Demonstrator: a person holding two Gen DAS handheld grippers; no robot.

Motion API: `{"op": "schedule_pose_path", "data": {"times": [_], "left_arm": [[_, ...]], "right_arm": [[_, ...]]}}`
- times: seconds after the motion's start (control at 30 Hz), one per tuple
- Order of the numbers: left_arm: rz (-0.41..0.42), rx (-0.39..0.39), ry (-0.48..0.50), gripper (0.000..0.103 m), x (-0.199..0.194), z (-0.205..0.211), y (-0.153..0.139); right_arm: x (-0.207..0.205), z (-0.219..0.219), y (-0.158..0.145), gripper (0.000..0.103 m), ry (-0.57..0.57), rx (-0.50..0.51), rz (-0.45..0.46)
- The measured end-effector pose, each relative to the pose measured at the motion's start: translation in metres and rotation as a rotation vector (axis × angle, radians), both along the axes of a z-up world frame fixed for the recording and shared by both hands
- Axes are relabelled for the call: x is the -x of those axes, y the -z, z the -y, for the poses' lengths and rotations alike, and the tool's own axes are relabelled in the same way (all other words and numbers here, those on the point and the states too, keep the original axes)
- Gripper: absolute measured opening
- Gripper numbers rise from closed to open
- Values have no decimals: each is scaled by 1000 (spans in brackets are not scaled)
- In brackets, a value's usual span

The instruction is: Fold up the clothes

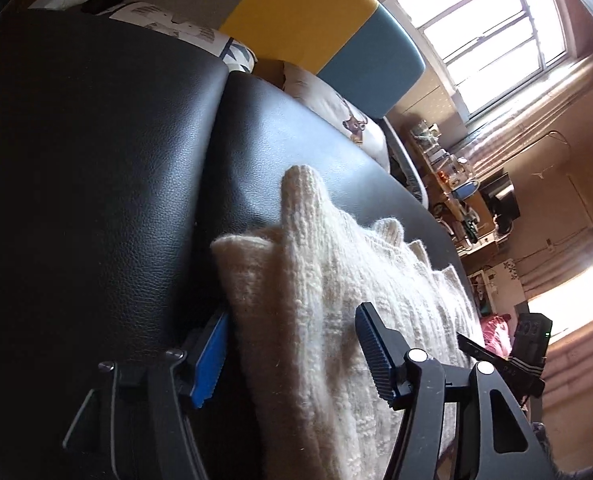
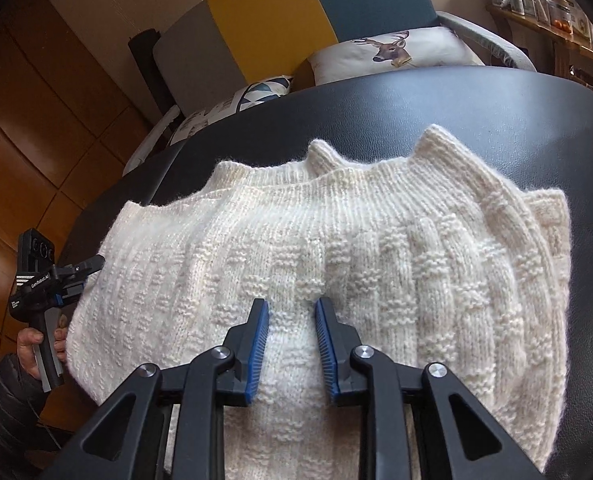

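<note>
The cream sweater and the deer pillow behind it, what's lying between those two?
Nothing but bare black leather surface. In the right wrist view, that dark stretch runs unbroken from the cream sweater to the deer pillow.

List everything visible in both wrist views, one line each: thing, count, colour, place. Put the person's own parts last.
sweater: one, cream knit, lying folded on the black surface
black surface: one, black leather-look, under the sweater
deer cushion: one, white with a deer head print, behind the black surface
patterned cushion: one, white with blue shapes, left of the deer cushion
panel: one, grey, yellow and blue sections, behind the cushions
window: one, bright, on the far wall
shelf: one, wooden, holding small items, far right
left gripper: one, black with blue pads, open astride the sweater's edge
right gripper: one, black with blue pads, open over the sweater
hand: one, holding the left gripper's handle
sleeve: one, dark quilted
</note>
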State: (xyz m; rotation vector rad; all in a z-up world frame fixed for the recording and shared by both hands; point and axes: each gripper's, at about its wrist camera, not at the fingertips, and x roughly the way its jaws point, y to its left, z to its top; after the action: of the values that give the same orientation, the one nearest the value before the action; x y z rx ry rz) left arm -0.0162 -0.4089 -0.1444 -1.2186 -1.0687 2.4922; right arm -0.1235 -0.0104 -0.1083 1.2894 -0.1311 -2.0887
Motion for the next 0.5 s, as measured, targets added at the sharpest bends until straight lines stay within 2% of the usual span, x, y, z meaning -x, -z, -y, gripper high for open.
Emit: {"op": "schedule_pose_path", "data": {"times": [0.07,0.17,0.33,0.43,0.5], "left_arm": [[-4,-21,7,50,-1,1,1],[-9,-63,22,40,-2,2,2],[1,-100,-35,40,-16,16,5],[48,-142,-18,44,-21,19,8],[46,-145,25,58,-22,11,5]], "right_arm": [[0,-1,1,25,2,6,2],[2,-1,1,25,0,9,7],[5,0,2,25,-11,7,14],[5,1,2,25,-15,4,9],[5,1,3,25,-18,1,7]]}}
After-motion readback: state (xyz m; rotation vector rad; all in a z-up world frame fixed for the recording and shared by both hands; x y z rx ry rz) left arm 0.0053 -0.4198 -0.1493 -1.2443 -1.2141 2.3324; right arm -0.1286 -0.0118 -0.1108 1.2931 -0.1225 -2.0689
